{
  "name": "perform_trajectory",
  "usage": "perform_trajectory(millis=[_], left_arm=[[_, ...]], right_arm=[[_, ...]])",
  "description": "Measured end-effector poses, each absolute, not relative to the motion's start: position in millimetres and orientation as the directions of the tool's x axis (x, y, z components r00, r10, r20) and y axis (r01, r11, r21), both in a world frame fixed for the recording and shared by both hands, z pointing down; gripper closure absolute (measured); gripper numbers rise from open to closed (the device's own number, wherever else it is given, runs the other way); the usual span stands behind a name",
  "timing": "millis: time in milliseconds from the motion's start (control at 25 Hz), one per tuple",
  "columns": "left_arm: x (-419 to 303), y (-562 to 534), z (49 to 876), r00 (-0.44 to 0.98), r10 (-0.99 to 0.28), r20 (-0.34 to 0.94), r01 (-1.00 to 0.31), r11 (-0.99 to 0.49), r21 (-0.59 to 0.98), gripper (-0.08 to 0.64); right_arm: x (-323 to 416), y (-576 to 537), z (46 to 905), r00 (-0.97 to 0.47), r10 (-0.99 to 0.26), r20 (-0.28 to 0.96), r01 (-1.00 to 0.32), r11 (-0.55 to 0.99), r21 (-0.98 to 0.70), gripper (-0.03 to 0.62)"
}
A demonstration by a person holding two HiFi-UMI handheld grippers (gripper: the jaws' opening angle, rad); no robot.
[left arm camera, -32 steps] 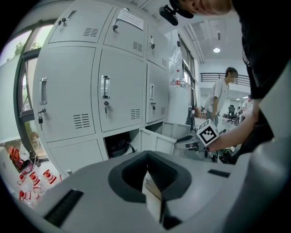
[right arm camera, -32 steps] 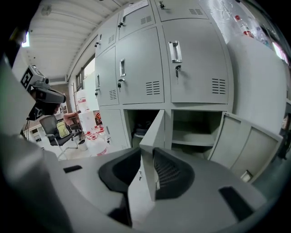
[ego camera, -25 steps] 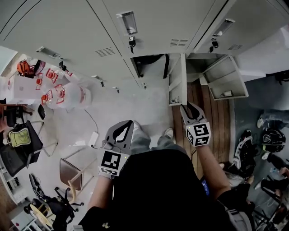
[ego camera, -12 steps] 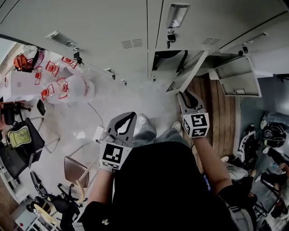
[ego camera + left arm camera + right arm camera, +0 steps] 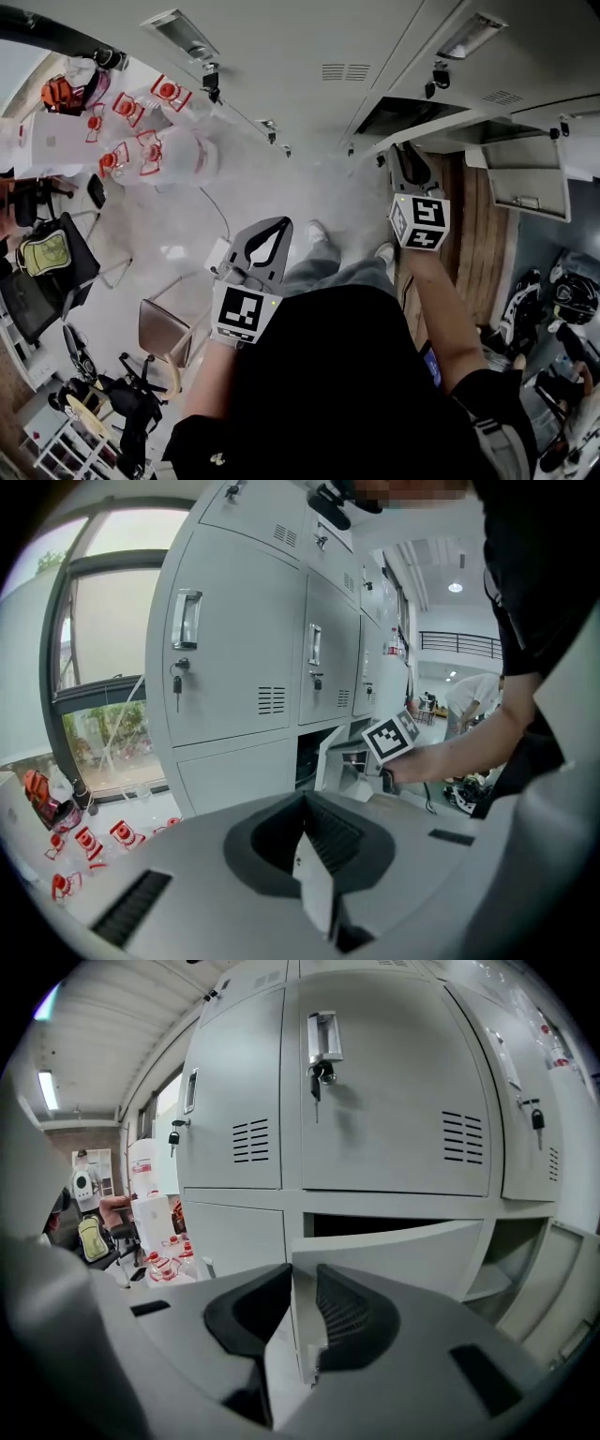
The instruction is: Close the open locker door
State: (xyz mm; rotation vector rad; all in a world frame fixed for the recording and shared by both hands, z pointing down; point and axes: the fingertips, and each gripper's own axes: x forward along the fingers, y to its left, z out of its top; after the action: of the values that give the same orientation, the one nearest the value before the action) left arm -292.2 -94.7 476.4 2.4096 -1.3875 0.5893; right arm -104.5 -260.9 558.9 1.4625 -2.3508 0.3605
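The open locker door [image 5: 441, 127] hangs low in the grey locker bank [image 5: 309, 47], only a narrow dark gap left behind it. My right gripper [image 5: 409, 150] is at the door's free edge. In the right gripper view that edge [image 5: 298, 1251] shows in the gap between the jaws of the right gripper [image 5: 302, 1267], which are closing. The door face [image 5: 403, 1251] runs off to the right. My left gripper [image 5: 274, 221] hangs back over the floor, away from the lockers. Its tips [image 5: 303, 797] meet with nothing held.
A second locker door [image 5: 525, 183] stands open just right of the first. Water bottles with red labels [image 5: 155, 150] crowd the floor at the left. A chair [image 5: 159, 333] and a backpack [image 5: 47, 258] sit lower left. Helmets and bags [image 5: 572, 295] lie at the right.
The door has swung from standing straight out to nearly flush with the lockers. My right gripper has followed it toward the locker bank. The left gripper has barely moved.
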Motion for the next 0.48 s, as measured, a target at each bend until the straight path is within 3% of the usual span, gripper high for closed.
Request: perform_trajectory(millis=[480], left_arm=[[-316.5, -79.3, 474.1, 0.368, -0.795, 0.483, -0.913, -0.408, 0.024, 0.538]], right_arm=[[-125.1, -319.3, 573.7, -0.420, -0.818, 0.393, -0.884, 0.467, 0.028, 0.489]])
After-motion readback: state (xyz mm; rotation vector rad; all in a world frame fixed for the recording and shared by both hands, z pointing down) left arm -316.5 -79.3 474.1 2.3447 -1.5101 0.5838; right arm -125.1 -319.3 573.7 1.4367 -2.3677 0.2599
